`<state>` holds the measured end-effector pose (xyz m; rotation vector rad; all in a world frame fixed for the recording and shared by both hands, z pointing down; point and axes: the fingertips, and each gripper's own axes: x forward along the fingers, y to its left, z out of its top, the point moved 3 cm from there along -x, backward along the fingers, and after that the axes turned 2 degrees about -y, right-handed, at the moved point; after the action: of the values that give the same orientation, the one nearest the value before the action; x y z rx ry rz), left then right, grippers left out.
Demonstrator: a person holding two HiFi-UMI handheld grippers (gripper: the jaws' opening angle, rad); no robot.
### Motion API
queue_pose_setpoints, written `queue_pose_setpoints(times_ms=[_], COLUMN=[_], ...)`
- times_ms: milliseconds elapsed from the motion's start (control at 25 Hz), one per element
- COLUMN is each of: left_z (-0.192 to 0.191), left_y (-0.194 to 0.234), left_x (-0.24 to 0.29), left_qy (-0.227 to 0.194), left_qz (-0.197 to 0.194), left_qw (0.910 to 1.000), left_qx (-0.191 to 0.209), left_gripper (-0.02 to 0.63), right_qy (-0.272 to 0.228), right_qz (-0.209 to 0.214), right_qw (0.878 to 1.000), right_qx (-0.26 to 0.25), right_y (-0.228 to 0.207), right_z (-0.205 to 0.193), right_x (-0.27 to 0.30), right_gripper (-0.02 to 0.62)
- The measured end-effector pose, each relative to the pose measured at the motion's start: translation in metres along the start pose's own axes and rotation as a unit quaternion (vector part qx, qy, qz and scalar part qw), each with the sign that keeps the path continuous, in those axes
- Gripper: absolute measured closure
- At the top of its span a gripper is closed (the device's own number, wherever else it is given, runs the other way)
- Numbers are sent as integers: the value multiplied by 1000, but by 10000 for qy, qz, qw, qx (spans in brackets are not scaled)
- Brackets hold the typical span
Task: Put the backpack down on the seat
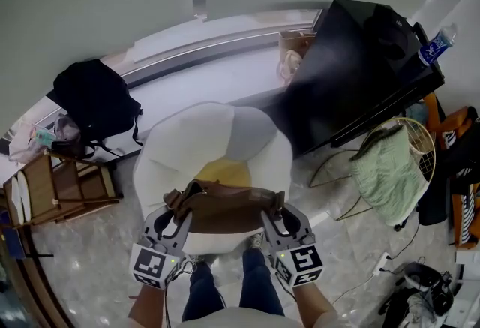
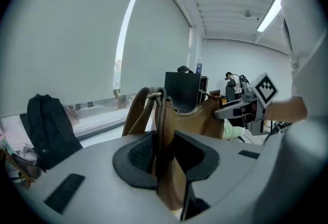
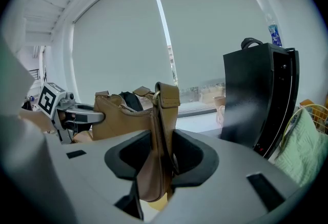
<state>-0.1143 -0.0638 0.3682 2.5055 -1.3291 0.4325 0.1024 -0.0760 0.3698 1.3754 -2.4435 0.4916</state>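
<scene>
backpack (image 1: 225, 212): we see plain tan brown all over, strap included.
seat (image 1: 187, 150): we make out white panels, one pale grey panel and a yellow middle.
left gripper (image 1: 178, 212): grey shell, black lining on the jaws, a cube of black-and-white square markers.
right gripper (image 1: 271, 210): we see the same grey, black and chequered markers.
second bag (image 1: 94, 97): black.
cloth (image 1: 386, 173): pale green.
floor (image 1: 90, 266): grey-white marbling.

Bag (image 1: 225, 212) hangs between left gripper (image 1: 178, 208) and right gripper (image 1: 273, 208), seemingly above seat (image 1: 187, 140).
</scene>
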Motion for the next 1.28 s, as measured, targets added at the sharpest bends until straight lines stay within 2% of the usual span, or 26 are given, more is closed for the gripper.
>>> queue_pose_setpoints(times_ms=[400, 800, 1120, 1280], left_z=[-44, -90, -121, -144], left_y=[4, 10, 16, 25], left_x=[28, 56, 77, 84], left_qy=[215, 321, 349, 461], left_qz=[-17, 21, 80, 139], left_qw=[9997, 9993, 9982, 9979], left_qx=[-121, -176, -483, -430], left_gripper=[500, 500, 500, 500], right_qy=[341, 482, 612, 684], right_qz=[19, -18, -39, -63], right_qw=[9994, 9987, 9979, 9973], right_qx=[94, 153, 198, 251], right_y=[-15, -31, -42, -43], right_z=[-45, -92, -127, -144], right_x=[23, 53, 80, 95], right_gripper=[440, 440, 441, 440])
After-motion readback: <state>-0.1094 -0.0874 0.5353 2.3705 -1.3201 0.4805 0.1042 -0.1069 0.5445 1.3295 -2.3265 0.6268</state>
